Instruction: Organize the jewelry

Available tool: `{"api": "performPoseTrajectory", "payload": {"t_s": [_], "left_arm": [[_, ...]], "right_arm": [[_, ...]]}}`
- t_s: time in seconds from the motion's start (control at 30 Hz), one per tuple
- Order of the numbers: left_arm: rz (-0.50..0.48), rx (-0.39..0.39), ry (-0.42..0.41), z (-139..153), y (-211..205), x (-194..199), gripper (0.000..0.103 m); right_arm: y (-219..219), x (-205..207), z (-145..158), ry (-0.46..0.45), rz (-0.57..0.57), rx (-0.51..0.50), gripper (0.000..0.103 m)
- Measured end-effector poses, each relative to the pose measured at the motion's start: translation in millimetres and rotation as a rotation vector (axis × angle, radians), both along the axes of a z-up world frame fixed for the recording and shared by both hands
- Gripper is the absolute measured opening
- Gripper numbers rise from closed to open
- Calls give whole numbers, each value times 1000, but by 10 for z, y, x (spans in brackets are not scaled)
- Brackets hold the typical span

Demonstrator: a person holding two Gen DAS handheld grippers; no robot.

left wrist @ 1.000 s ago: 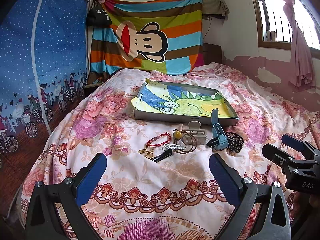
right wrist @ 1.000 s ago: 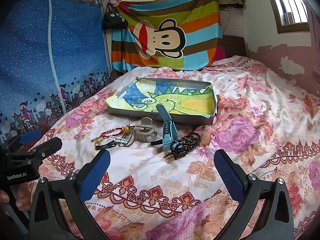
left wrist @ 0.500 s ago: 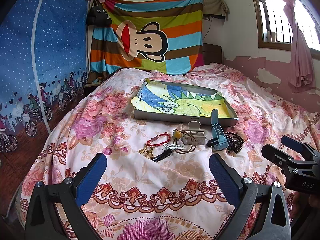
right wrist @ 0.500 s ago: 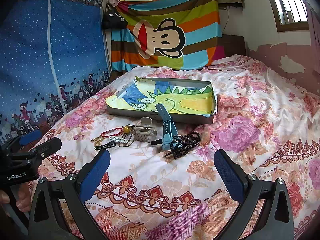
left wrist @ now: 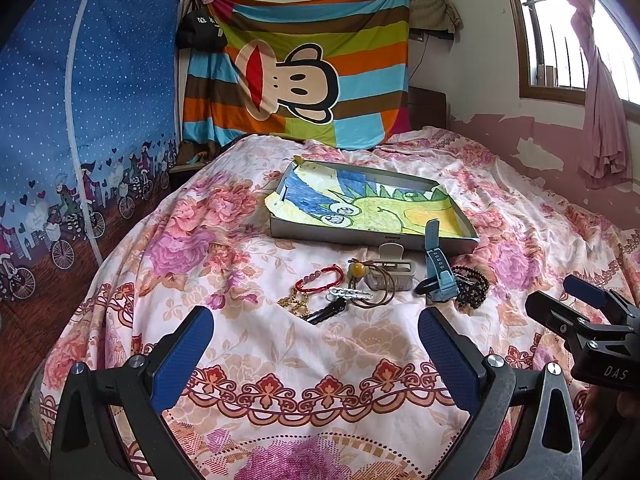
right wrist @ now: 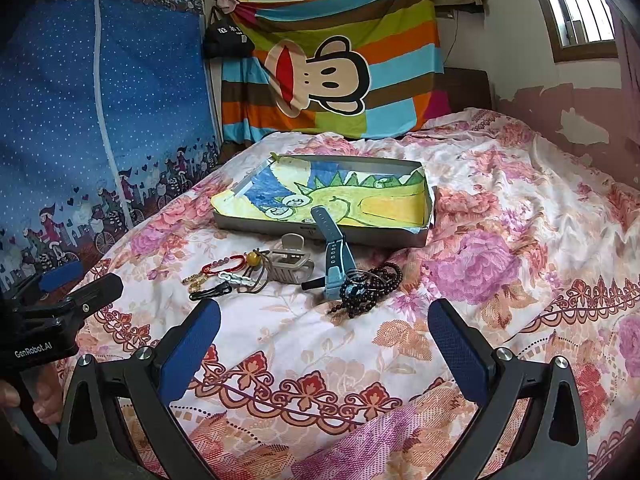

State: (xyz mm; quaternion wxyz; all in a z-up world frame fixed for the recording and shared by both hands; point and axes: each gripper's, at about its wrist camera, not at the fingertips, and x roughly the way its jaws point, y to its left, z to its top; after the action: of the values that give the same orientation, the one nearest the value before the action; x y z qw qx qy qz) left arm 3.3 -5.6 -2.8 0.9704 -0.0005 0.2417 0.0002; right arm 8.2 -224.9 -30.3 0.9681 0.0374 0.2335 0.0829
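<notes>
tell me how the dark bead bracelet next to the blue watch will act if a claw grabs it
The dark bead bracelet lies in loose, overlapping loops, so it will probably hang limp and swing when lifted. Its round beads look glossy and may slip between the pads. It touches the blue watch, so it might drag that along.
</notes>
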Motion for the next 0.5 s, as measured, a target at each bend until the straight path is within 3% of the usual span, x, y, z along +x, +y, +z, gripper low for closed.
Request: {"api": "performPoseTrajectory", "payload": {"t_s": [0.5], "left_arm": [[28, 34, 30, -70, 23, 65, 103]], "right_arm": [[-9, -8, -15, 19, -49, 30, 102]]}}
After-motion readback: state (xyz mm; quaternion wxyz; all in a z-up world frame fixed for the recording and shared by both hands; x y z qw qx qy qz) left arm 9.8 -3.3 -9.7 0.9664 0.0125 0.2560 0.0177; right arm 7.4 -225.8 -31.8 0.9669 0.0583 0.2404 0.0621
